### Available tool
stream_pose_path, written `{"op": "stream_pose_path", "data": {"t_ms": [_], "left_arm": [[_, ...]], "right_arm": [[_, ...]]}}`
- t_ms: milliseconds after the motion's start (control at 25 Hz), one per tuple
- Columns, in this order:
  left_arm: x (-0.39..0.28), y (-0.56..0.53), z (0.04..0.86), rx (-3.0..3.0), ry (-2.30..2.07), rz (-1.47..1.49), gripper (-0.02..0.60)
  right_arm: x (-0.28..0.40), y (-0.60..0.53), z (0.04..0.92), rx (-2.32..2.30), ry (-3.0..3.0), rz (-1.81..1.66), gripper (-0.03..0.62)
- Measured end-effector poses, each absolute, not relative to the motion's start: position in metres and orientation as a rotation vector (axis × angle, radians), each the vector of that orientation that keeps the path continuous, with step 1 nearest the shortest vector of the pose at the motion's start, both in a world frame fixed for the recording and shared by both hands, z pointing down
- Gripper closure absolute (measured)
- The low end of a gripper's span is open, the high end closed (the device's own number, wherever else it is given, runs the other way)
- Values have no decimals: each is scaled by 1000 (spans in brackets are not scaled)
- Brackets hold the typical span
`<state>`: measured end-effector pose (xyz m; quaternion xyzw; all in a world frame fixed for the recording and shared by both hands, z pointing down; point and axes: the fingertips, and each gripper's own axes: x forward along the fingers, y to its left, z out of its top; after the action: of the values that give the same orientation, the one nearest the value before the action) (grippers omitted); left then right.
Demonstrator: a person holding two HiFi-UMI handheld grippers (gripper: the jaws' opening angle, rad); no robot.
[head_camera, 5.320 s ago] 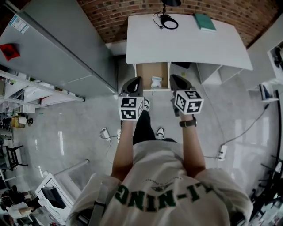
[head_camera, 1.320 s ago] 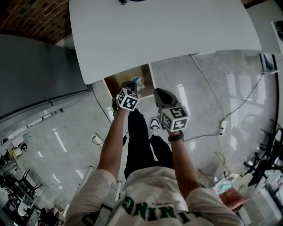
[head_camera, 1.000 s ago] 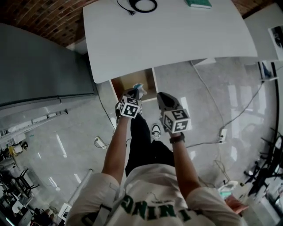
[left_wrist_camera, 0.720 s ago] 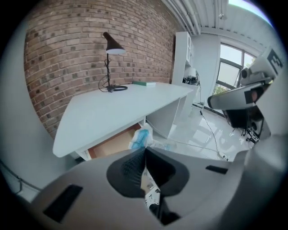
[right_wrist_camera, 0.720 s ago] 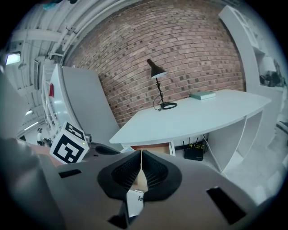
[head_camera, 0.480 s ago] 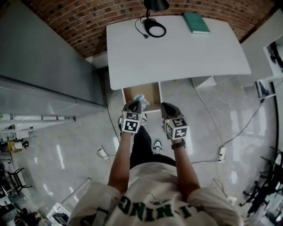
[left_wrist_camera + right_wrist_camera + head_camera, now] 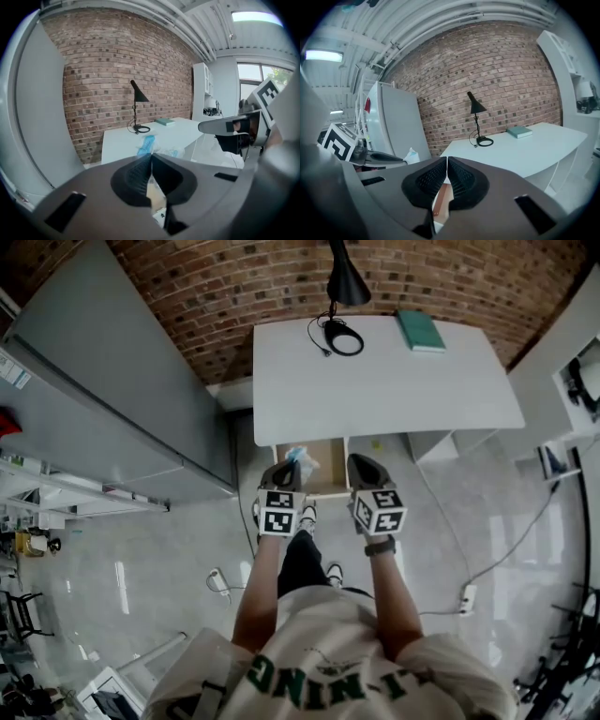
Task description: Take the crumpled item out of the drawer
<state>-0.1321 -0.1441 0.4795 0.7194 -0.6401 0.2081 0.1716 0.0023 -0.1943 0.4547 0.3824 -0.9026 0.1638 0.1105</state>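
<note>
The crumpled item (image 7: 300,457), white with light blue, is pinched in the tips of my left gripper (image 7: 286,468), just above the open wooden drawer (image 7: 329,471) under the white desk (image 7: 384,381). In the left gripper view the jaws of the left gripper (image 7: 151,157) are shut, and the crumpled item (image 7: 147,144) sticks up beyond the tips. My right gripper (image 7: 361,463) hovers beside it at the drawer's right edge. The right gripper (image 7: 446,161) is shut on nothing. Its view shows the crumpled item (image 7: 411,155) off to the left.
A black desk lamp (image 7: 343,282), a coiled cable (image 7: 343,337) and a teal book (image 7: 419,331) sit at the desk's far edge, against a brick wall. A tall grey cabinet (image 7: 112,381) stands left of the desk. White shelving (image 7: 450,442) stands under the desk's right end.
Five seconds ago the crumpled item lay in the drawer; now my left gripper holds it above the drawer. Over the last second the head camera tilted up, and both grippers stayed by the drawer.
</note>
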Motion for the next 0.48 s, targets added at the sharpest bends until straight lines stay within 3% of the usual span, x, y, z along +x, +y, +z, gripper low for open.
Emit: {"op": "stream_pose_path", "data": {"t_ms": [480], "left_arm": [[-147, -117, 369, 2084, -2045, 281, 581]], "right_arm": [[-1, -184, 371, 1147, -2770, 267, 588]]}}
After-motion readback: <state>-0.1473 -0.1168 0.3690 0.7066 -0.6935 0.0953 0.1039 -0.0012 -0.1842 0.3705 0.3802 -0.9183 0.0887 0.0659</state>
